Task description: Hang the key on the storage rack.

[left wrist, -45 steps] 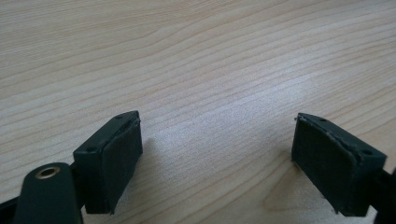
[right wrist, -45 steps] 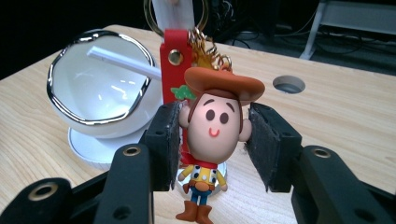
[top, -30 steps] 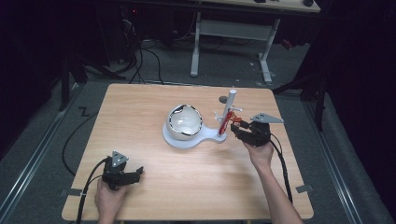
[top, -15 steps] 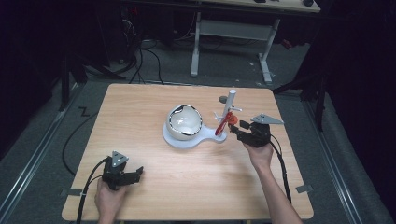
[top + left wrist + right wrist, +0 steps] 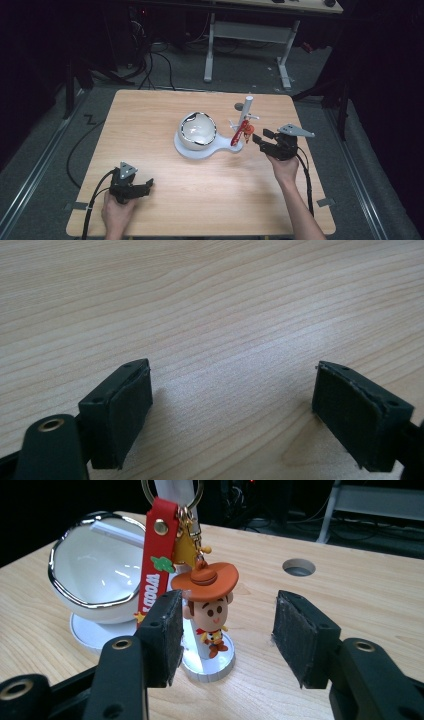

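- The keychain [image 5: 200,587], a cowboy figure with a red strap [image 5: 154,555] on a gold ring, hangs from the white post [image 5: 244,114] of the stand [image 5: 200,149], on the side away from the stand's white bowl [image 5: 197,130].
- Judged by its looks it is light. The figure seems hard moulded plastic, smooth and a little slippery, while the strap looks like soft, bendy rubber.
- Hung from a loose ring, it will likely swing and twist at a nudge, so a slow approach suits it.
- The best hold is probably across the figure's head under the hat brim, or flat on the strap; the thin chain links offer little to pinch.
- The right gripper [image 5: 227,630] sits just in front of the post, its jaws having just been opening. The figure hangs beyond the gap, close to one pad, and nothing is pinched.
- The left gripper [image 5: 232,415] rests on the worktop [image 5: 150,120] well away from the stand, near the person's edge, jaws wide apart with bare wood between them.
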Demonstrator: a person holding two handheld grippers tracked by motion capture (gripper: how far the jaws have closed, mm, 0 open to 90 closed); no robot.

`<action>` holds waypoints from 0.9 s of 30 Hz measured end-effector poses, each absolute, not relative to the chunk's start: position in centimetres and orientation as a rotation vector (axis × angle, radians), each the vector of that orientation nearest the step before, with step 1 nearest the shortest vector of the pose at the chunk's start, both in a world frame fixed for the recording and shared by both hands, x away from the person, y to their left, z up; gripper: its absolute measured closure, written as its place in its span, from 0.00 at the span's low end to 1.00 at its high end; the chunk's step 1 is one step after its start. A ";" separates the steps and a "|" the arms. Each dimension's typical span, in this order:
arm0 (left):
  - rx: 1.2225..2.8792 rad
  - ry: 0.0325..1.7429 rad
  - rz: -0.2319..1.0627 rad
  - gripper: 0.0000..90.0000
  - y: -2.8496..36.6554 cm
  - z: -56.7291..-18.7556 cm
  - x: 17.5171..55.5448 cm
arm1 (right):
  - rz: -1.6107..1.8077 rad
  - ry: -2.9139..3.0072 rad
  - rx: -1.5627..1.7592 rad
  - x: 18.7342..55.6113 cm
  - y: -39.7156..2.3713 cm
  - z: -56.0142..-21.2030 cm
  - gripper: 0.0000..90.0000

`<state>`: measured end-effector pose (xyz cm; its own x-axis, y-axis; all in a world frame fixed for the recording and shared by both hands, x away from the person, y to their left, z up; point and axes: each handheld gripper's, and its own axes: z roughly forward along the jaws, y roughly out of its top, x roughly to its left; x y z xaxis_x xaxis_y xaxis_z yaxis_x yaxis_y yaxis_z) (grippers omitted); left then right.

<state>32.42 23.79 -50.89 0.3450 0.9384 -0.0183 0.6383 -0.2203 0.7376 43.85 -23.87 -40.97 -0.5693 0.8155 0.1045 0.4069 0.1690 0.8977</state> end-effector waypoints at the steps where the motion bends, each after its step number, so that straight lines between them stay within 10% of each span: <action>1: 1.953 1.374 0.584 0.19 23.8 -50.9 32.4 | 1.378 2.044 1.158 43.7 -24.0 -40.9 0.51; 27: 1.952 1.374 0.584 0.19 23.8 -50.9 32.4 | 1.435 1.952 1.172 40.8 -27.0 -39.9 0.53</action>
<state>32.42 23.79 -50.89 0.3451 0.9384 -0.0183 0.6383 -0.2203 0.7376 40.84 -27.00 -39.90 -0.5397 0.8324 0.1259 0.3682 0.0989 0.9245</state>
